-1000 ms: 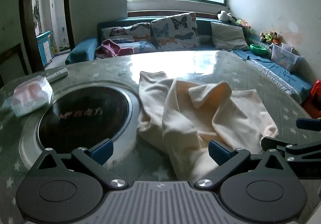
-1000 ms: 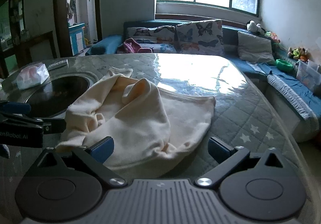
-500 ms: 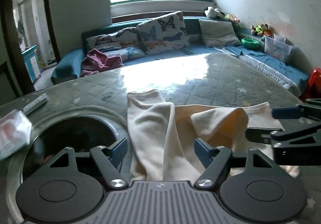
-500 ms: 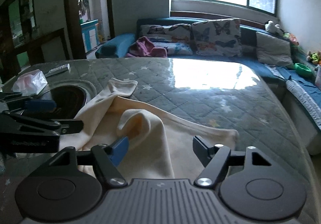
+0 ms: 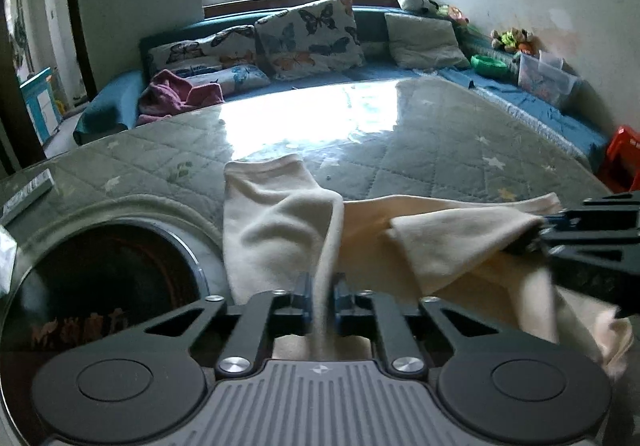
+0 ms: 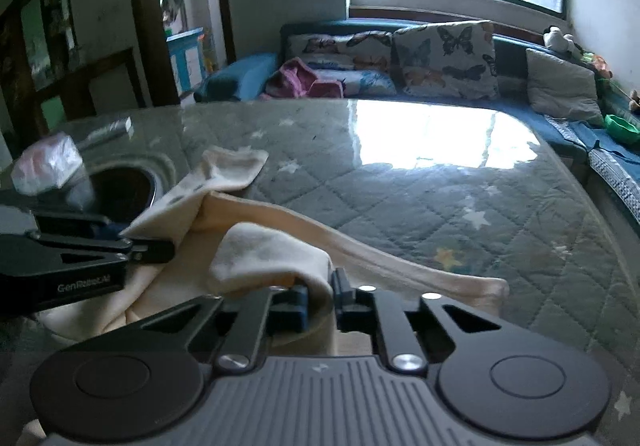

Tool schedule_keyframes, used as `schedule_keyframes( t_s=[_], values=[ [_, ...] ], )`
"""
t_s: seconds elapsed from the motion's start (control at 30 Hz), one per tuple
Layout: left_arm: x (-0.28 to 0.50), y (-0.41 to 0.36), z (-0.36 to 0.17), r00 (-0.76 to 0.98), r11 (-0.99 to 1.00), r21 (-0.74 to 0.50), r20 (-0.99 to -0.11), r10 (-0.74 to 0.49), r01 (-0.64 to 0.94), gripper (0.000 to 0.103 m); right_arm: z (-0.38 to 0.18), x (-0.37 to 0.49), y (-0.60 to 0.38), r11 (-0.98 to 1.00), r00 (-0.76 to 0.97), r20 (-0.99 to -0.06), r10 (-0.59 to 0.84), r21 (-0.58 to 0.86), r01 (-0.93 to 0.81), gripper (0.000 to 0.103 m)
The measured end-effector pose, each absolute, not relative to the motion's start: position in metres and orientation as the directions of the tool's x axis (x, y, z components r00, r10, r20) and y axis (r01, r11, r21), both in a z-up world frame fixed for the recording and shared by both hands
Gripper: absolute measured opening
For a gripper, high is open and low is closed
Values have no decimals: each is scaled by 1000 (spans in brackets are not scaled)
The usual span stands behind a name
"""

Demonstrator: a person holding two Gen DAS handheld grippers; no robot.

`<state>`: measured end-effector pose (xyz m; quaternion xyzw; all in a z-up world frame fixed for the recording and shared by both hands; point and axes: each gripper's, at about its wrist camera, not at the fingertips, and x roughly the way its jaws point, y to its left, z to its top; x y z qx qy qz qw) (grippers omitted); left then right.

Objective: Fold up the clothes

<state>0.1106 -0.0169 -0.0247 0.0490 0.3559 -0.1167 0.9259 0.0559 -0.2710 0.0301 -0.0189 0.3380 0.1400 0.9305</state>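
A cream garment [image 5: 272, 214] lies crumpled on the glass-topped table [image 5: 440, 142], with one cuffed end stretched away from me. My left gripper [image 5: 322, 286] is closing, and its pads pinch a raised ridge of the cloth. In the left wrist view my right gripper [image 5: 536, 234] reaches in from the right edge and holds another fold. Seen from the right wrist, the right gripper [image 6: 322, 286] is closing with a fold of the garment [image 6: 272, 250] pressed between its pads. My left gripper [image 6: 160, 248] clamps the garment's left side there.
A dark round inset [image 5: 104, 274] sits in the table left of the garment. A tissue pack [image 6: 48, 166] and a remote [image 5: 28, 194] lie beyond it. A blue sofa with butterfly cushions [image 5: 304, 34] runs behind the table, and a red stool [image 5: 624, 154] stands at the right.
Both grippers went from wide open to shut on folds of the cream garment. Both moved forward and lower over the cloth, which is now pulled up into ridges.
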Motion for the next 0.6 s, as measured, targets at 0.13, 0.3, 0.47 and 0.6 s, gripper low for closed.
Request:
schedule_keyframes(
  t_s=[0.13, 0.3, 0.47, 0.6],
  values=[
    [96, -4, -13, 748, 976, -6, -641, -172, 219, 4, 43, 39, -290, 973, 778, -595, 203, 37, -226, 8],
    [68, 23, 4, 782, 987, -35, -606, -145, 156, 3, 59, 8, -323, 989, 825, -547, 139, 41, -139, 8],
    [31, 51, 14, 801, 995, -45, -590, -100, 91, 3, 69, -29, -358, 998, 851, -521, 63, 44, -47, 8],
    [-5, 75, 18, 804, 996, -71, -589, -78, 45, 3, 70, -54, -386, 998, 860, -510, -8, 50, 39, 8]
  ],
)
